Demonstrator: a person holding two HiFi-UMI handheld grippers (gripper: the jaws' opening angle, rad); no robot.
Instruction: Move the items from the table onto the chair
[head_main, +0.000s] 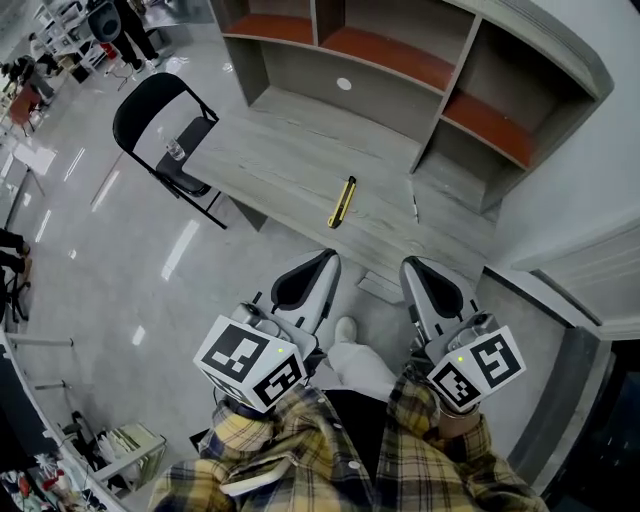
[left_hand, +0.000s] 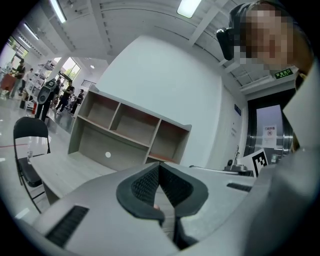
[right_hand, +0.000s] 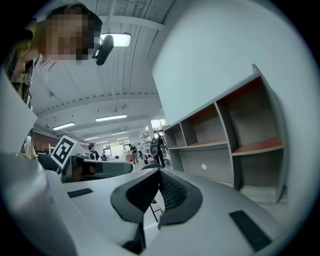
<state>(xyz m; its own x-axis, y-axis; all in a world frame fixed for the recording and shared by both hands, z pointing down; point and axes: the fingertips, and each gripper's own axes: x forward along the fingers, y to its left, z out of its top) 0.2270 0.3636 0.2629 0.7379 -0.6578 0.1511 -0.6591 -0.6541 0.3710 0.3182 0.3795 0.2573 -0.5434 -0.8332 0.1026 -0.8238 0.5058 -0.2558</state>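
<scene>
- A black folding chair (head_main: 196, 140) stands on the glossy floor at the left end of the table (head_main: 290, 150), and a small clear glass (head_main: 176, 151) sits on its seat.
- People stand among racks and desks far off in the hall behind the chair, at the upper left of the head view.
- The left hand-held gripper (head_main: 318, 272) is held level over the floor, short of the table's near edge. Its own view shows its jaws closed tip to tip with nothing between them.
- A black-and-white marker cube (head_main: 250, 362) rides on the back of that gripper, above a yellow plaid sleeve (head_main: 265, 440).
- A yellow utility knife (head_main: 342, 202) lies on the table near the front edge, ahead of the gap between the two grippers and touching neither.
- A white shoe (head_main: 346, 328) shows on the floor between the grippers.
- A thin pale item (head_main: 415, 208) lies on the table right of the knife; it is too small to identify.
- The right hand-held gripper (head_main: 420, 275) is level beside the left one, also short of the table. Its jaws are closed and empty.
- A grey shelf unit (head_main: 400, 60) with orange-brown boards stands at the back of the table against the white wall.
</scene>
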